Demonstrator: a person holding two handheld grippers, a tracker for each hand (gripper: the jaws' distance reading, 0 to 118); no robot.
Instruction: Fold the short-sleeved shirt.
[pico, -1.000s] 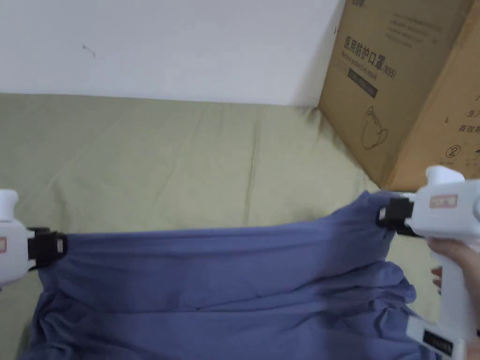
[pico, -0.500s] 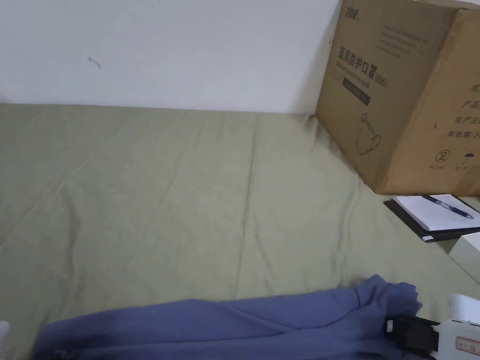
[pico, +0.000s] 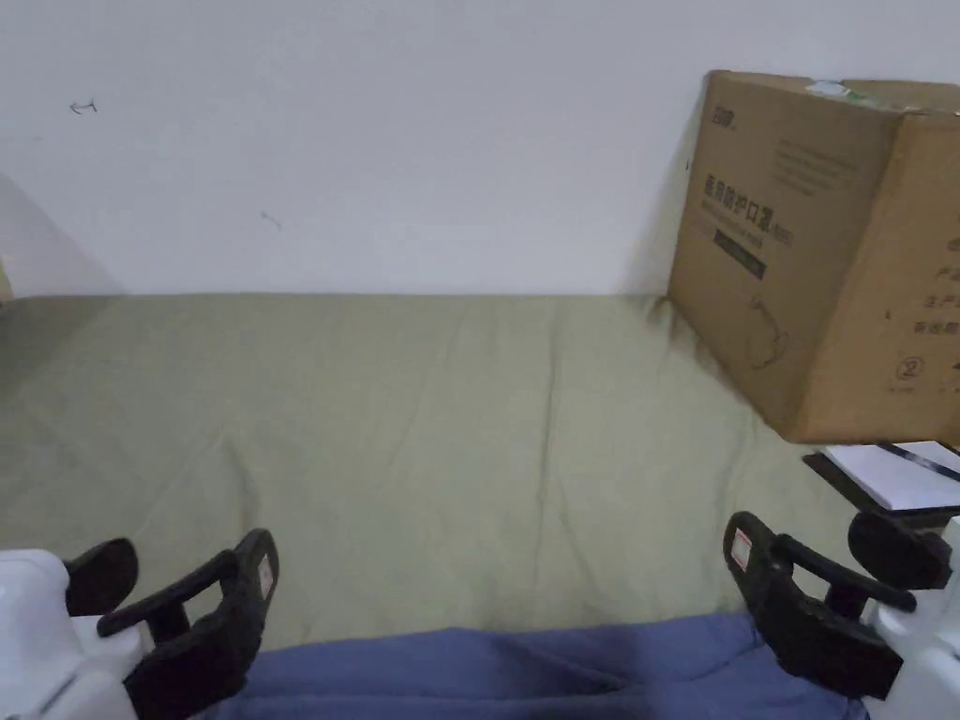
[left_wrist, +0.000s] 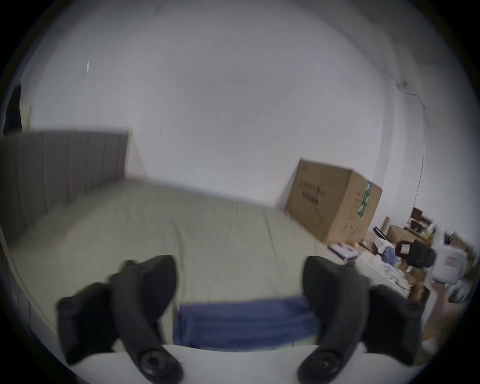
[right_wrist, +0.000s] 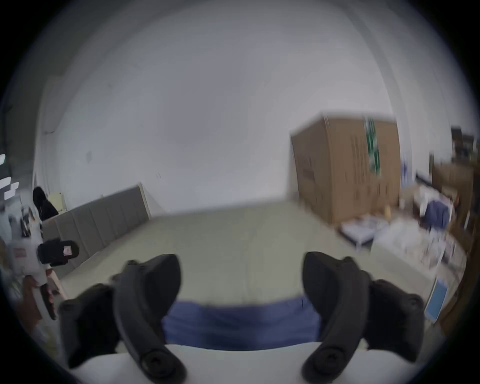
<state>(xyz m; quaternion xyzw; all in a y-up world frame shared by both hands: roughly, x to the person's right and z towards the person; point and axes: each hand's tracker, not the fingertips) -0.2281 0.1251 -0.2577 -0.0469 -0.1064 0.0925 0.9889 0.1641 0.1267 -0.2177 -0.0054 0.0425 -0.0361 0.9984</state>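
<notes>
On olive bedsheet (pico: 450, 422) by white wall (pico: 375, 141): blue shirt (pico: 525, 670), both grippers' fingers (pico: 253, 581) spread, empty.

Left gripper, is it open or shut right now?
Open. The left gripper has its jaws spread wide apart, with the blue shirt lying between them, ungripped.

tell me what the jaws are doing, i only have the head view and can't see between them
Observer: In its own view the left gripper has its jaws wide apart, nothing between them but the blue shirt lying below.
Operator: and the right one
Observer: Same: the right gripper is open above the shirt, clamping nothing.
Operator: anything left of the bed i can't see
Observer: A grey padded headboard stands along that side of the green sheet.
</notes>
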